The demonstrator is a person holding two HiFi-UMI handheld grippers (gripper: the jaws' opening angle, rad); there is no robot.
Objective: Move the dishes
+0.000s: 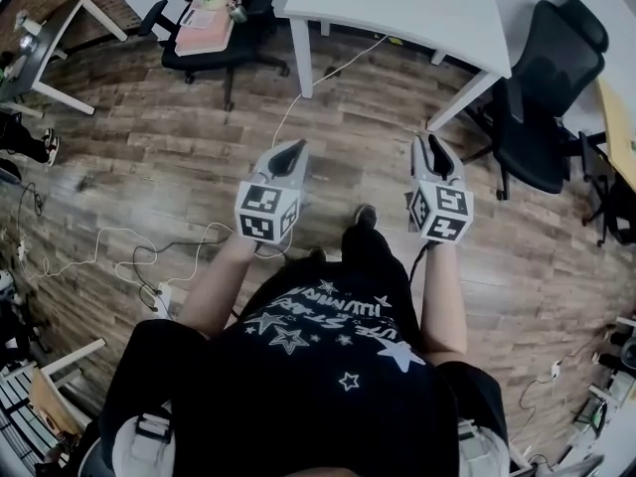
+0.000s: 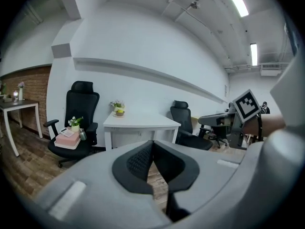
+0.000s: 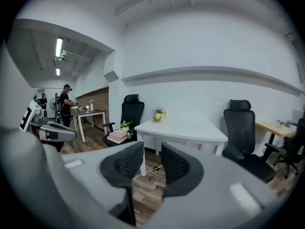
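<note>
Short of the white rectangular table (image 1: 397, 8), approach stage. Left grey gripper (image 1: 292, 150) closed, right grey gripper (image 1: 429, 142) slightly parted, both empty. Next move likely calls for advancing to find the dishes.

Left tool (image 1: 297, 148) closed, right tool (image 1: 429, 141) ajar

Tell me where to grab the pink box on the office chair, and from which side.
Probably its near edge, jaws above and below, coming from the open front of the chair seat. The pink box lies flat and low, and the small plant and metal cup crowd its back and right side.
</note>
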